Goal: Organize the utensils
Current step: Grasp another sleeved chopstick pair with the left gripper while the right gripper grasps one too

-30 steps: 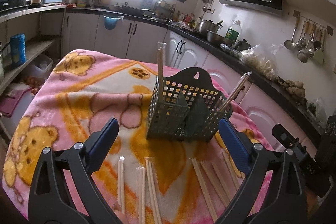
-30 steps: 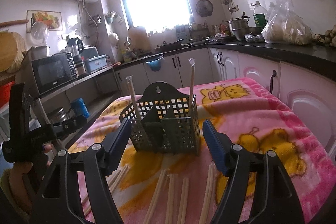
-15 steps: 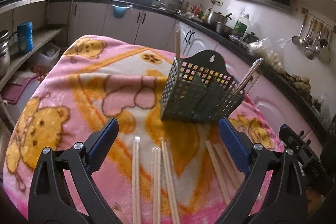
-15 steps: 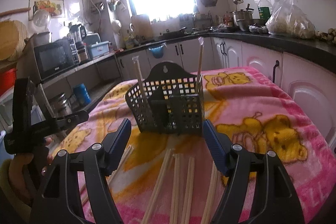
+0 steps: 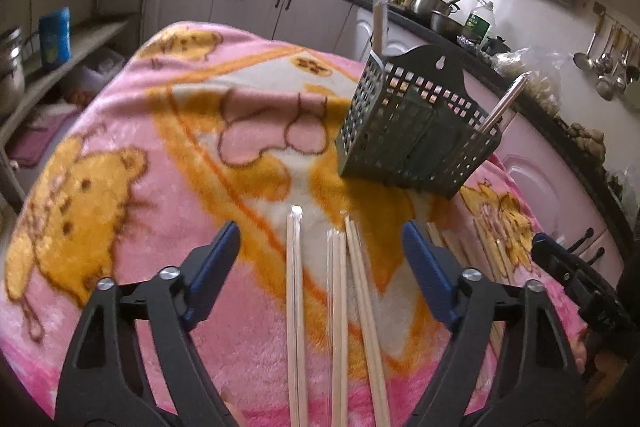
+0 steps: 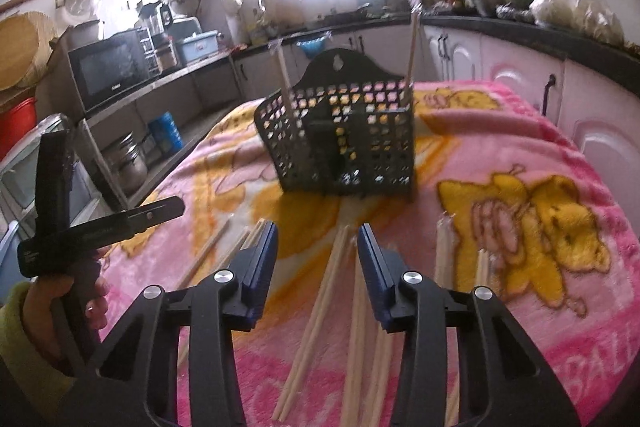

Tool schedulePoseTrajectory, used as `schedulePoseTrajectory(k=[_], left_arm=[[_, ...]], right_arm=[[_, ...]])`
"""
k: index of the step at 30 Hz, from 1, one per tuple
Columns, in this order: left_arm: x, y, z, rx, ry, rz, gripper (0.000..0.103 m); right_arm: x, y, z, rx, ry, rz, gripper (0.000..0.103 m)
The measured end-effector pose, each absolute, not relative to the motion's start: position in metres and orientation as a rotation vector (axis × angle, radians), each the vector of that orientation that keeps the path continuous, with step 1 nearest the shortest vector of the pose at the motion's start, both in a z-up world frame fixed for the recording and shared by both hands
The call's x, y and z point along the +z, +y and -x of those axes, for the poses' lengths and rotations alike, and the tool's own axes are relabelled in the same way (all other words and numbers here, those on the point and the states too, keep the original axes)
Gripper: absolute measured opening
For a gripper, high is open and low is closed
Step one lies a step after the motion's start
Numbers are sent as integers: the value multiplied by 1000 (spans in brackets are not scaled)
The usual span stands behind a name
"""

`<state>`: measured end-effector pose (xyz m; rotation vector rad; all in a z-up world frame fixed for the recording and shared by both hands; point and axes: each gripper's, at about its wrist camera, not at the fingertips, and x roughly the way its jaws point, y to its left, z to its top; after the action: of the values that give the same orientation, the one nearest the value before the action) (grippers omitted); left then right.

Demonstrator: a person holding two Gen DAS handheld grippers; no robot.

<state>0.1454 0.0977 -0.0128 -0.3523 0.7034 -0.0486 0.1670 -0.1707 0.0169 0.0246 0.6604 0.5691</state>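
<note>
A dark perforated utensil basket (image 5: 416,131) (image 6: 344,139) stands on the pink blanket, holding two upright chopsticks (image 6: 412,47), one at each side. Several pale wooden chopsticks (image 5: 340,287) (image 6: 328,291) lie loose on the blanket in front of it. My left gripper (image 5: 320,267) hovers over them, open wide with nothing between its blue pads (image 5: 212,267). My right gripper (image 6: 318,251) is low over another bunch, its jaws narrowed to a small gap. A pair of chopsticks runs through that gap, and the pads do not touch them.
The pink and yellow blanket (image 5: 120,167) covers the table. Kitchen counters and white cabinets (image 6: 520,67) ring it. A hand in a yellow-green sleeve (image 6: 44,315) holds the left tool at the left edge. The right tool (image 5: 580,283) shows at the right edge.
Both grippers have dropped and tilted down toward the loose chopsticks. The right gripper's jaws have closed to about half their earlier gap. The left stays wide.
</note>
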Motion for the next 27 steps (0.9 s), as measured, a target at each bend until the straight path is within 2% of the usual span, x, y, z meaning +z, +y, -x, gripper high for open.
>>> schedulePoseTrajectory(k=[4,9,11,20,27], left_arm=[[-25,101,-148,-56,744,367,55],[-39,105,-153,-78,794,410,44],[-43,106,-156,-87,811,422,36],[-63,114,-179,-121,913,492,25],[-67,119,-195,-128,954,518,24]], right_arm=[[9,-158,-170,579,710,5,33],[-8,-145,-183,563,811,36,27],[-16,-142,-190,545,855,38,23],[-34,-134,-224,518,977,19,21],[-45,-122,-252,479,1055,64,21]])
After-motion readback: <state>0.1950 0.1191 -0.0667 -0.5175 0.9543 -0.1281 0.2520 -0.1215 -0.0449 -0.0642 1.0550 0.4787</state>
